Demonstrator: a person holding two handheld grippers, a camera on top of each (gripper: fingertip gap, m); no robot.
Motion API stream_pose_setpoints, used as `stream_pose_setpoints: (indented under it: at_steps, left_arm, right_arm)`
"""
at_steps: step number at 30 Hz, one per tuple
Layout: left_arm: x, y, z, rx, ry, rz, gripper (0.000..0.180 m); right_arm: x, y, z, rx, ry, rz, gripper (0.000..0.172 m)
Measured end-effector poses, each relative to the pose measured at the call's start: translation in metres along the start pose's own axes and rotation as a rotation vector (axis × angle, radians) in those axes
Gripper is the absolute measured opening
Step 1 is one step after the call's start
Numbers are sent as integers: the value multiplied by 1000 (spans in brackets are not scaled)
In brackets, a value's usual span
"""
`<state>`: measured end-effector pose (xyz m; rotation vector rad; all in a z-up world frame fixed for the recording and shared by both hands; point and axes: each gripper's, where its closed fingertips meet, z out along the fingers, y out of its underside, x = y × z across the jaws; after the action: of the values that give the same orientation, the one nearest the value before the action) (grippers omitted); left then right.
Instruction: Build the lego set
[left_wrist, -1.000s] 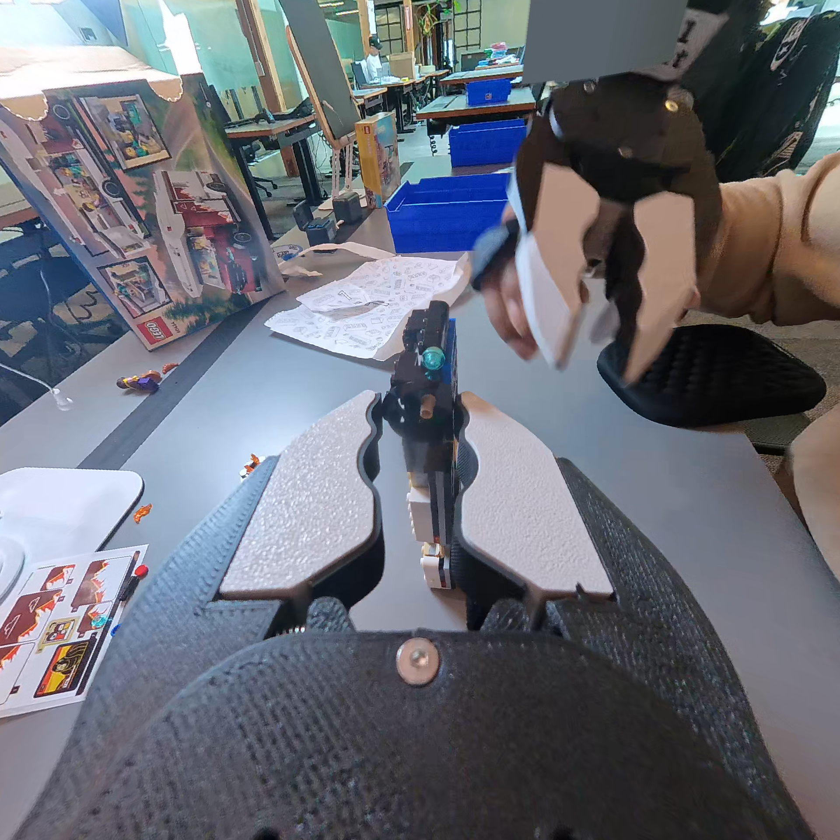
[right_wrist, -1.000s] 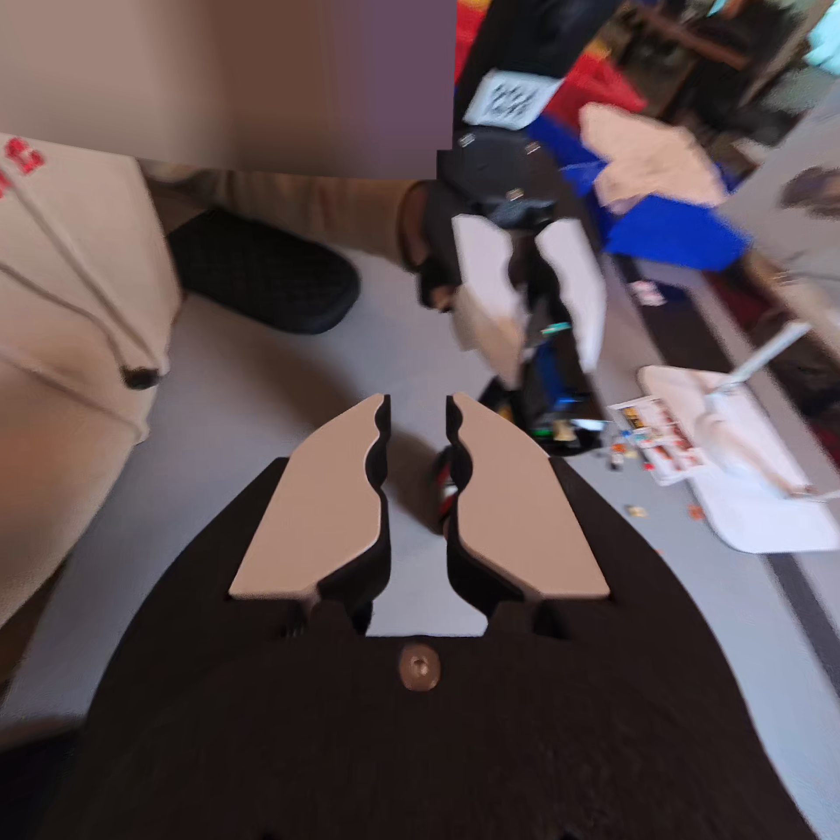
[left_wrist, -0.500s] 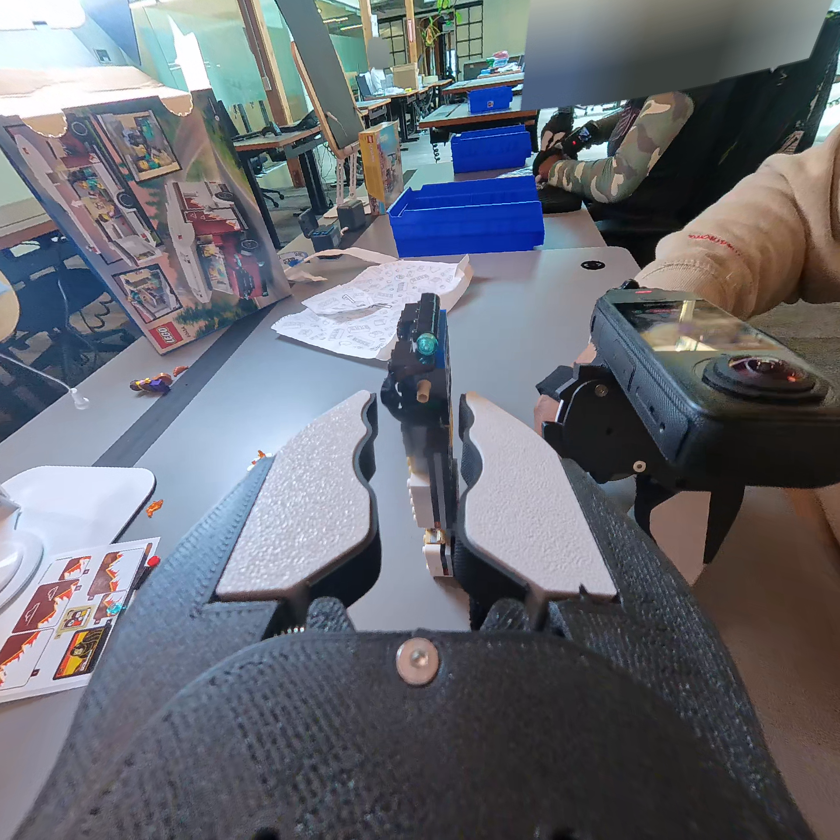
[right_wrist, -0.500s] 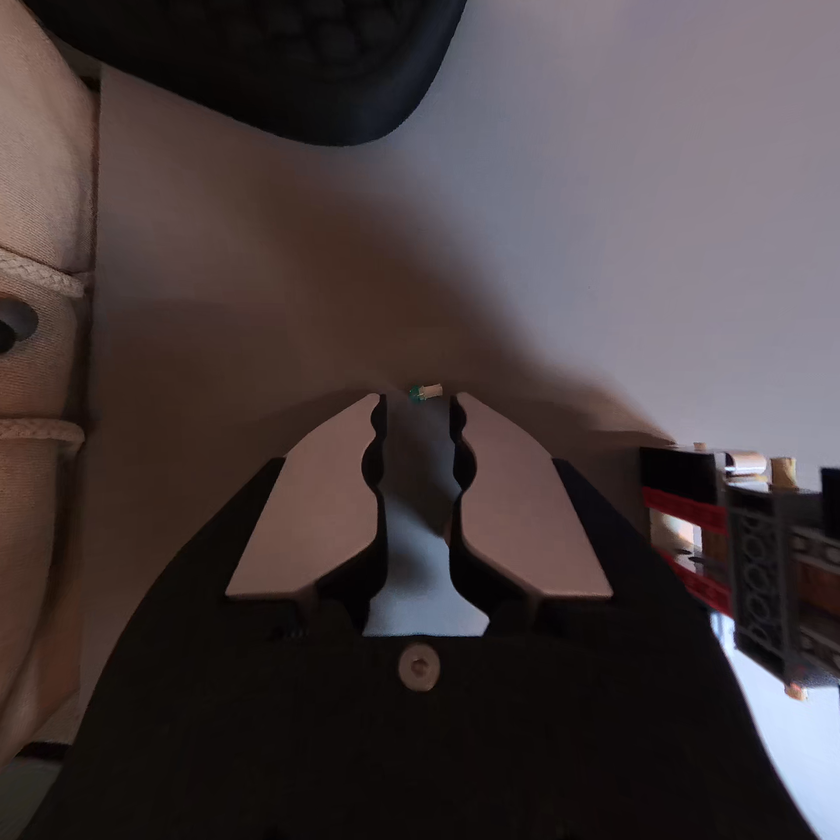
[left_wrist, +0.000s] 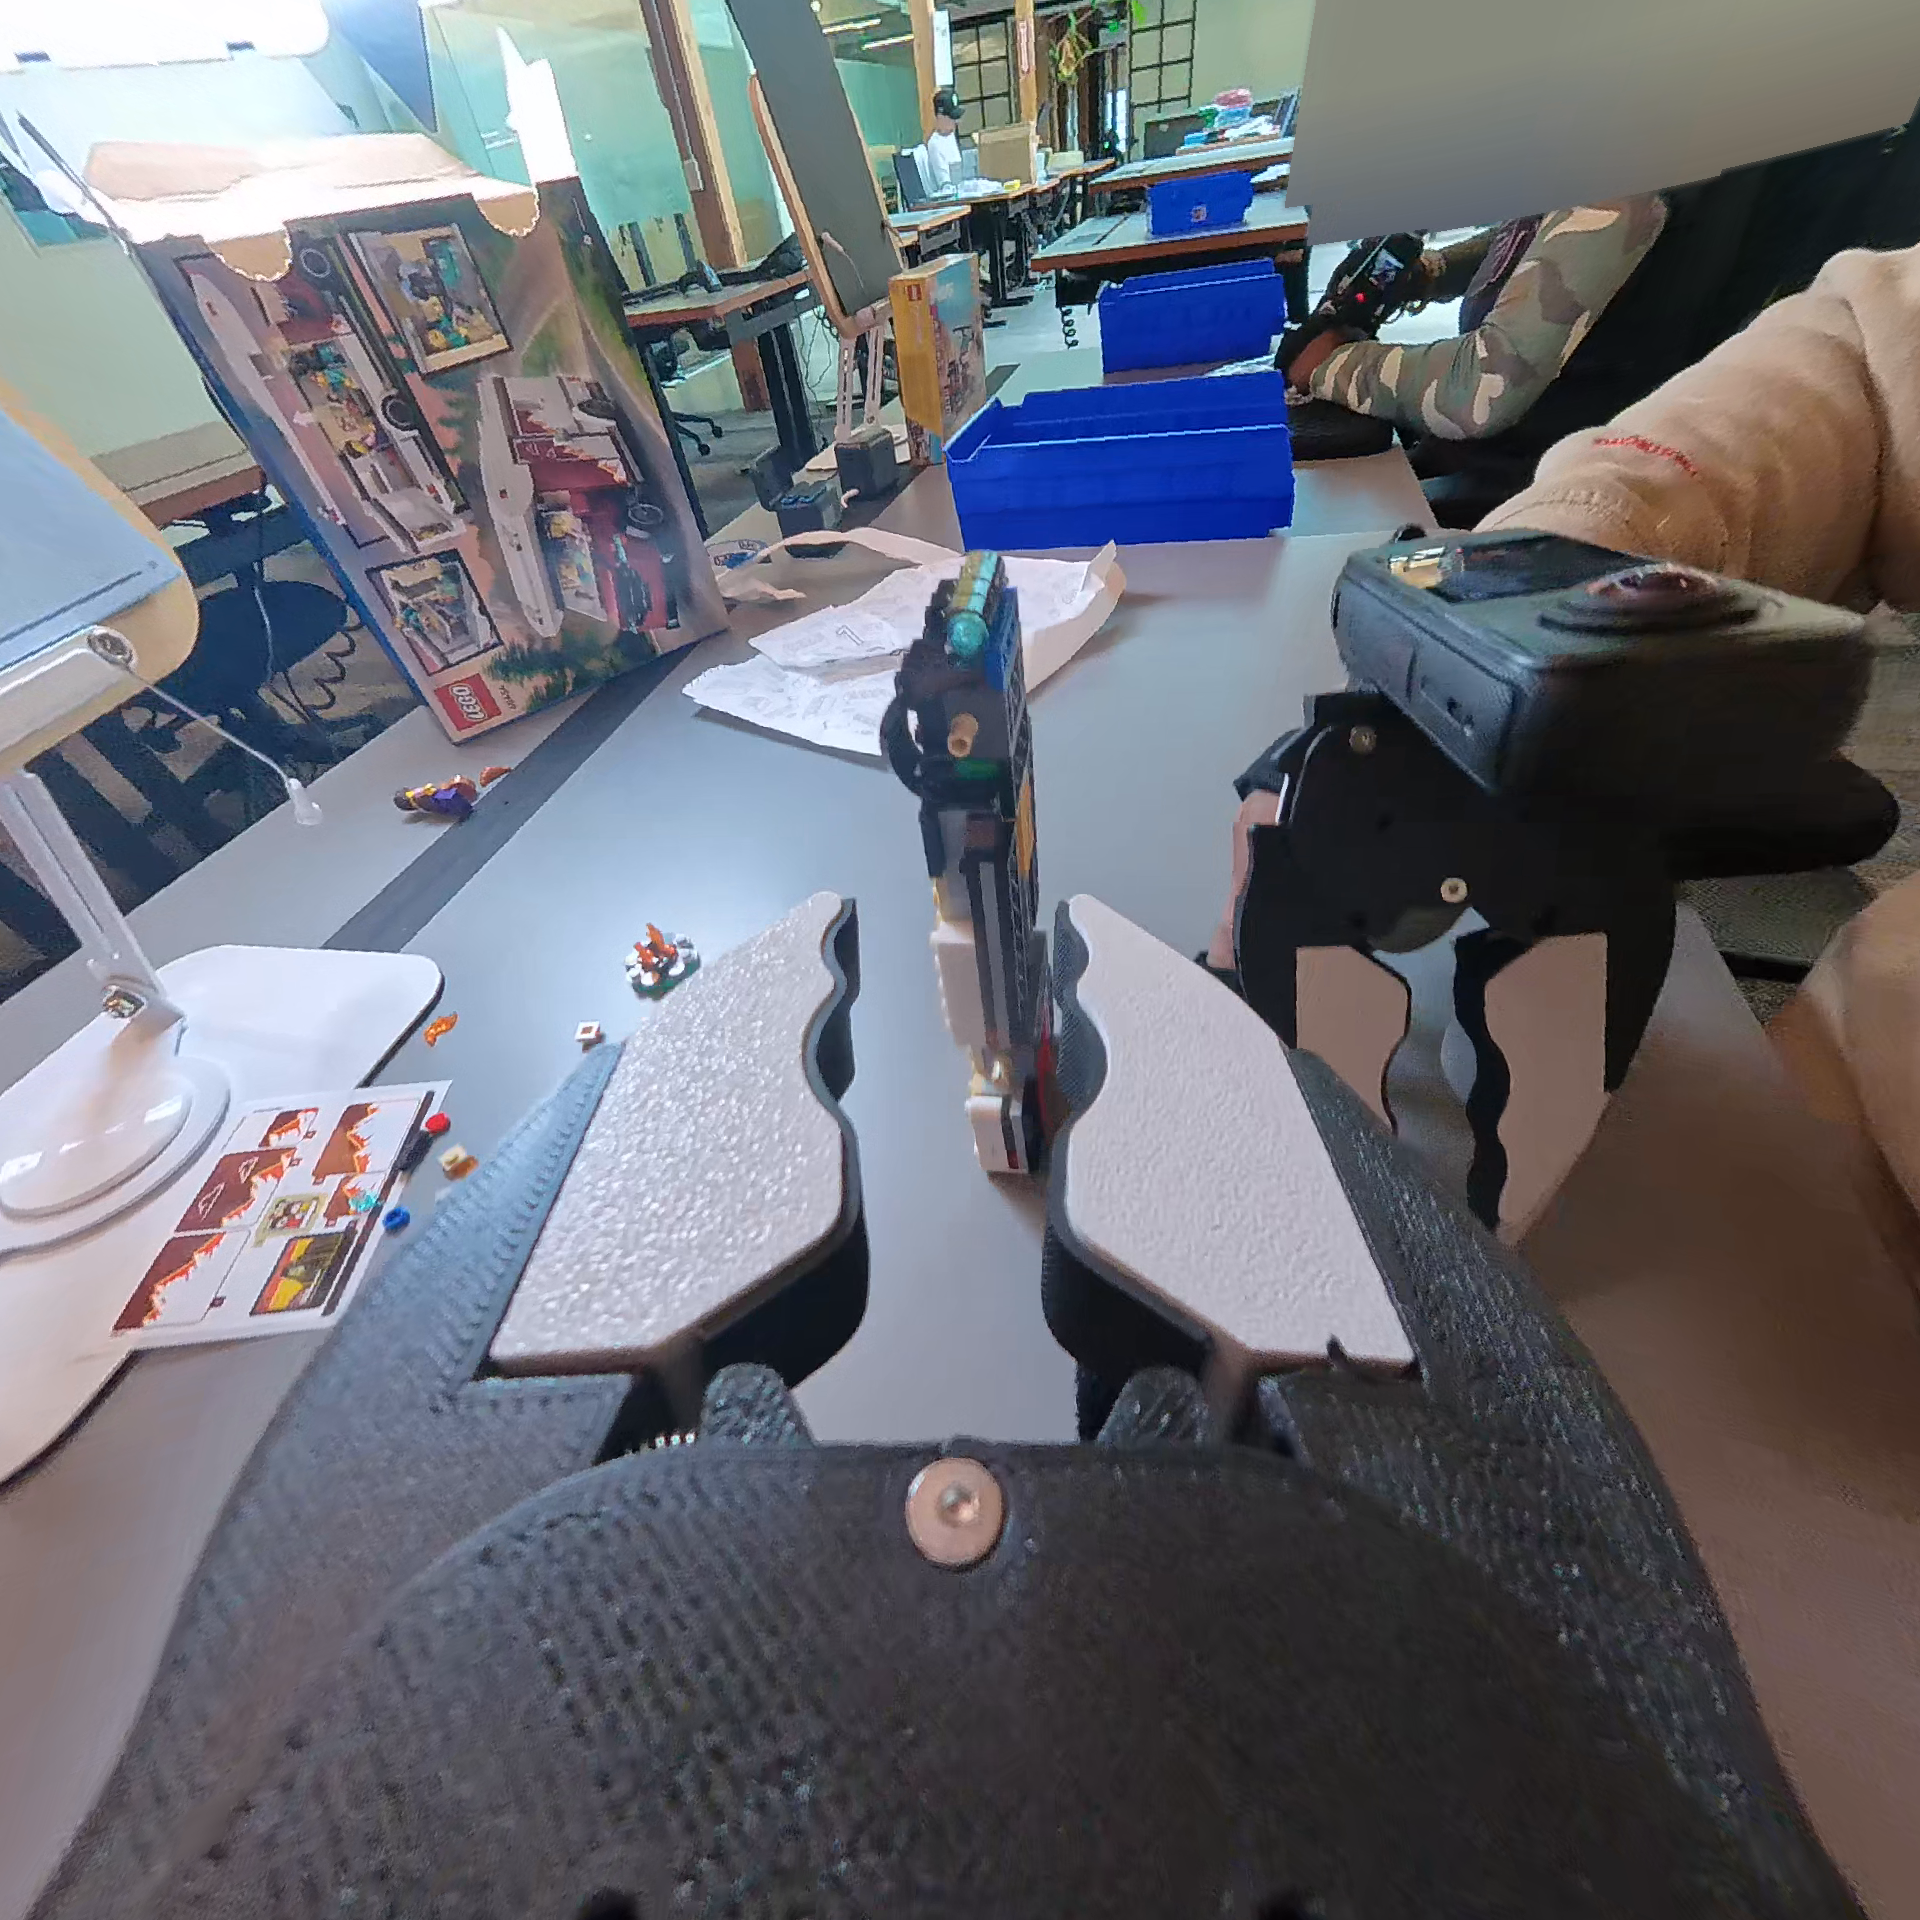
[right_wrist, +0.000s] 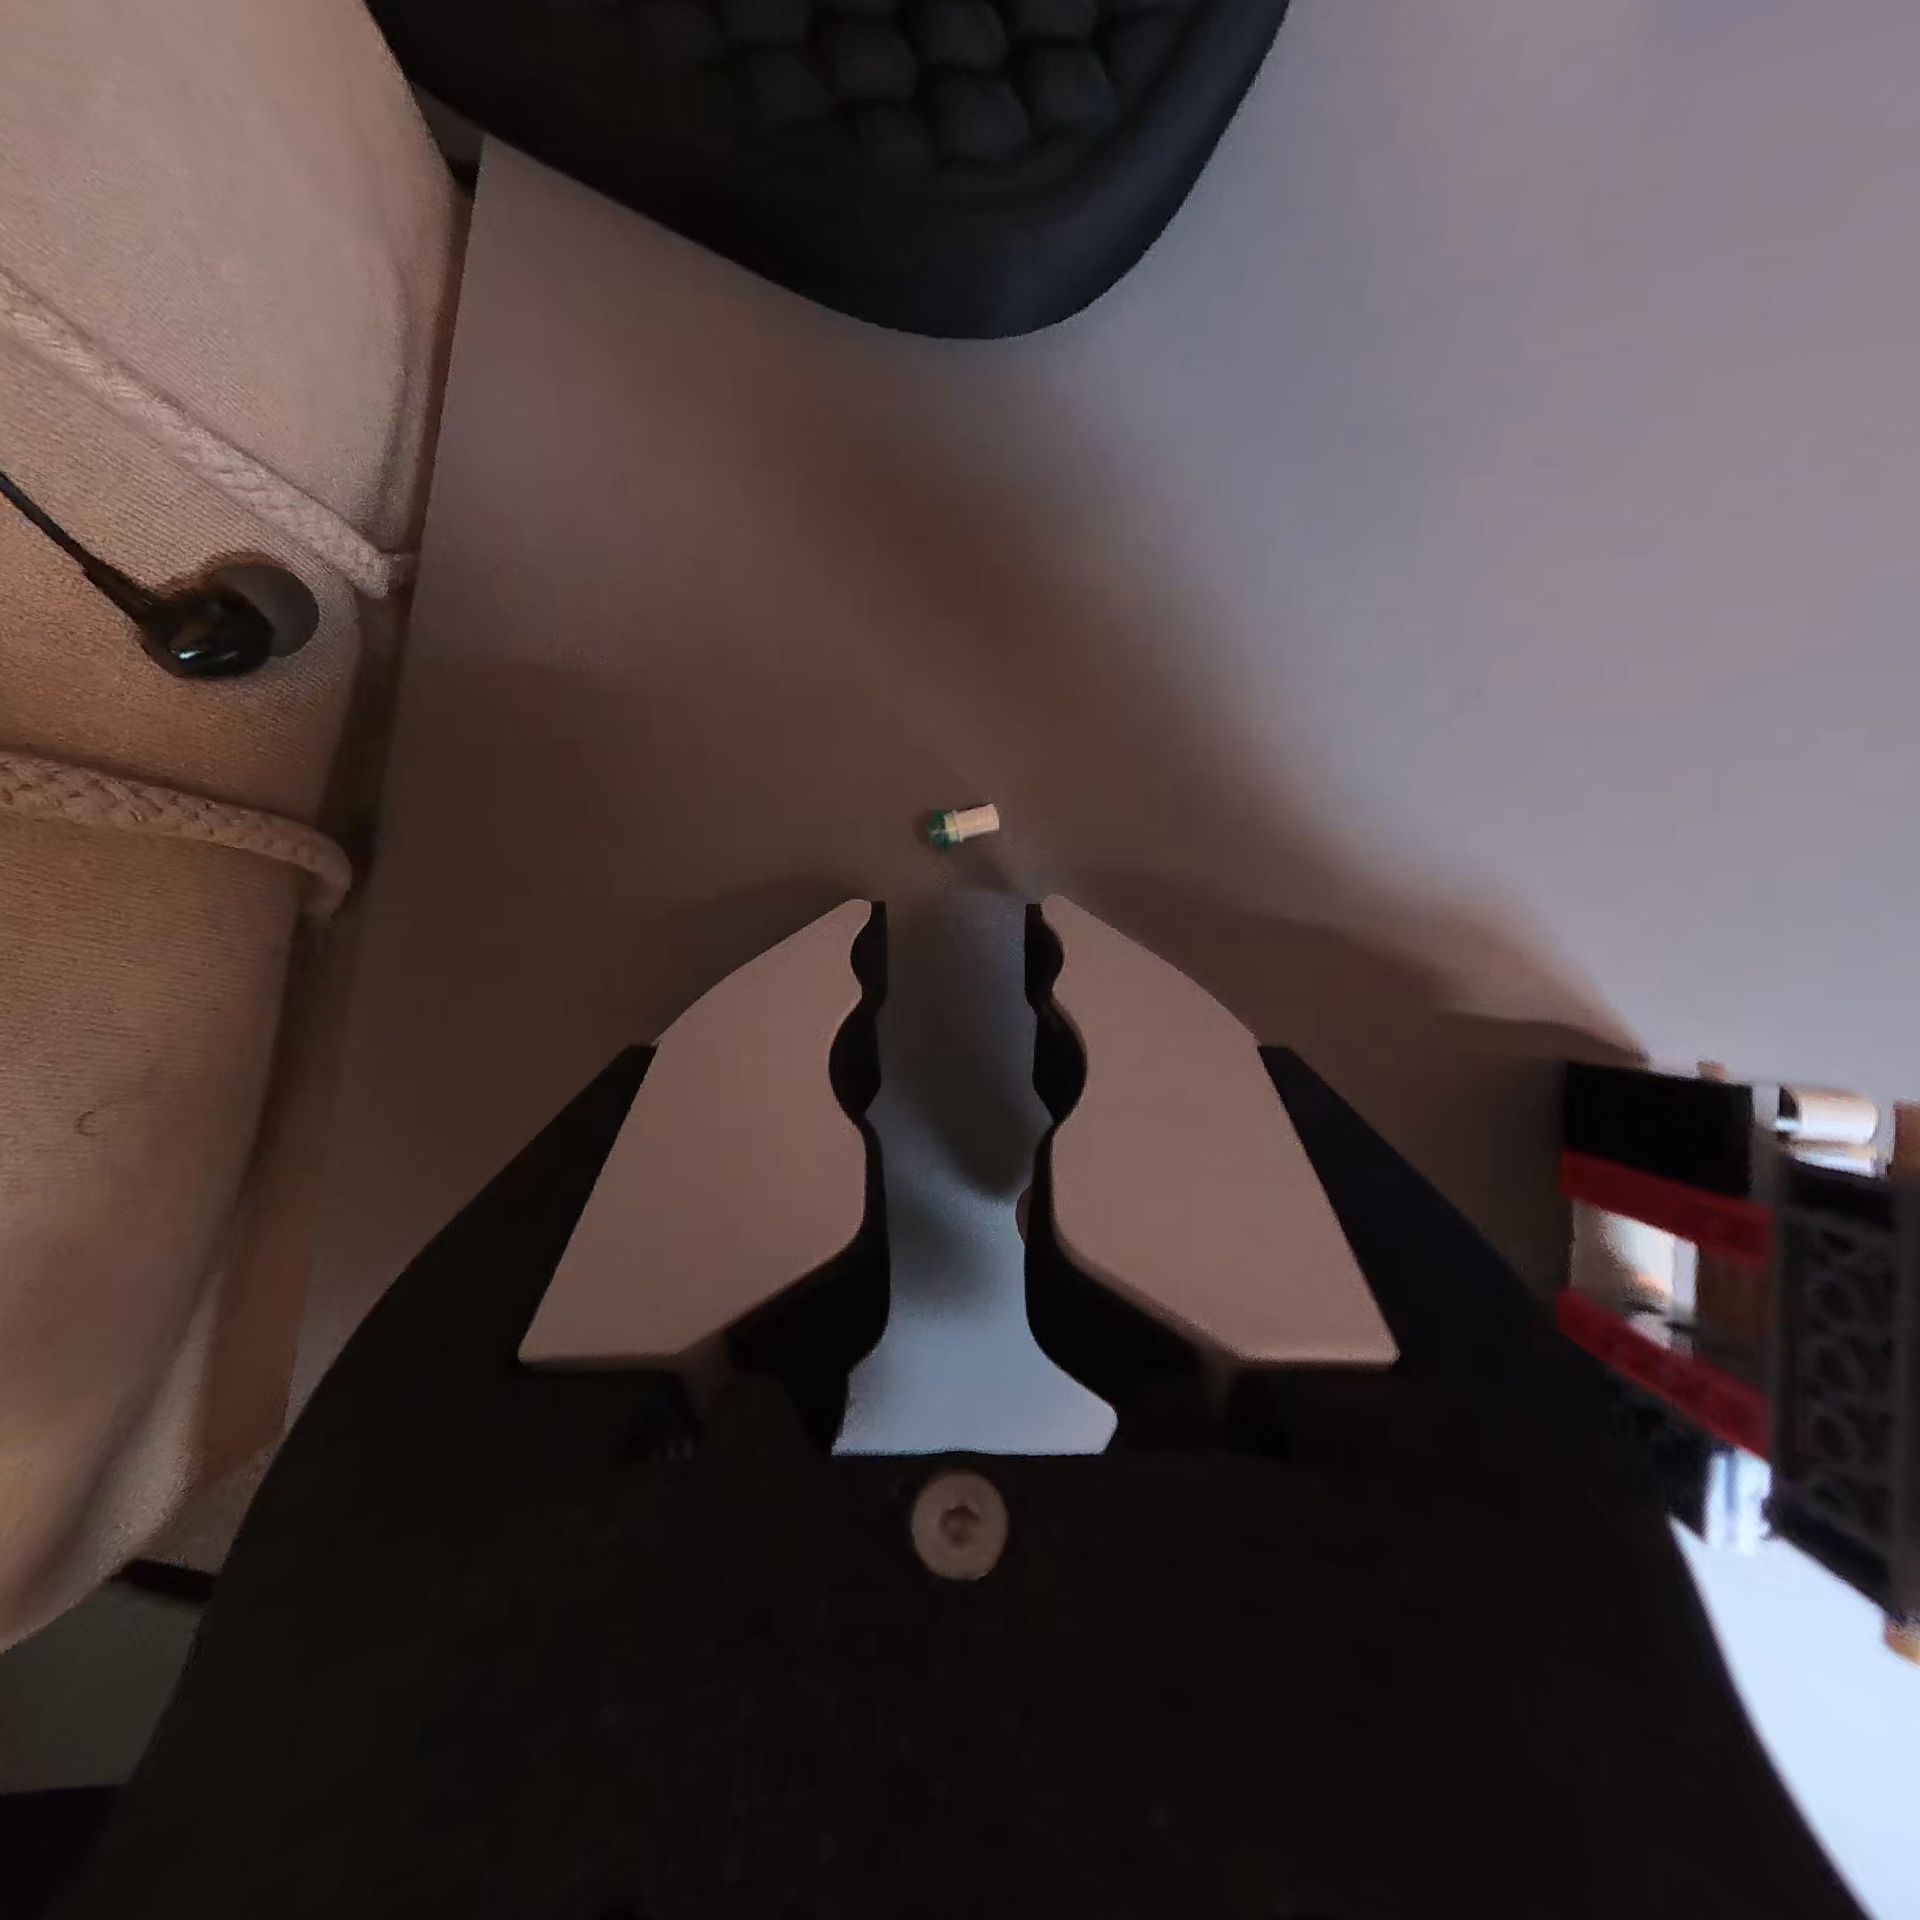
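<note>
Claw (left_wrist: 956, 925) on the left stands released; a tall black brick model (left_wrist: 982, 831) leans against its right pad only. Right claw (right_wrist: 956, 914), released, hovers above a tiny green-and-white piece (right_wrist: 961, 826) near the tabletop (right_wrist: 1455, 520) edge.

Grey table (left_wrist: 644, 831); printed box (left_wrist: 436, 447), papers (left_wrist: 831, 665), sticker sheet (left_wrist: 270, 1216) (loose bricks nearby)

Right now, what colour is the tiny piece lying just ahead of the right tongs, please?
White with a green end; right wrist view.
</note>
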<state>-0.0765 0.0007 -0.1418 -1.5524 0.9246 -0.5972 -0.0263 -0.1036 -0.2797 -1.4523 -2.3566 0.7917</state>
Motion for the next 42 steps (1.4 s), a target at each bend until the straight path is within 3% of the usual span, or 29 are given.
stream_pose_setpoints:
  at_steps: [9, 18, 20, 23, 28, 34, 42]
  left_arm:
    - [29, 33, -25, -101, 17, 23, 34]
    - [52, 55, -55, -161, -9, 17, 32]
    - [60, 64, -57, -194, 9, 10, 29]
    - [77, 72, -56, -212, 80, -51, 28]
    - [99, 53, -52, -100, 264, -277, 25]
    - [104, 5, -43, 107, 484, -601, 18]
    - [101, -6, -31, 126, 528, -661, 7]
  right_arm:
    - [-3, -16, 19, -40, 0, 67, 24]
    - [-5, -26, 28, -97, -94, -161, 13]
    - [-10, -27, 26, -57, -112, -248, 13]
    - [-12, -47, 10, 122, -67, -299, 13]
    - [3, -82, -46, 347, 190, -414, 13]
    - [5, -99, -84, 394, 347, -536, 13]
    - [4, -101, -91, 396, 380, -576, 13]
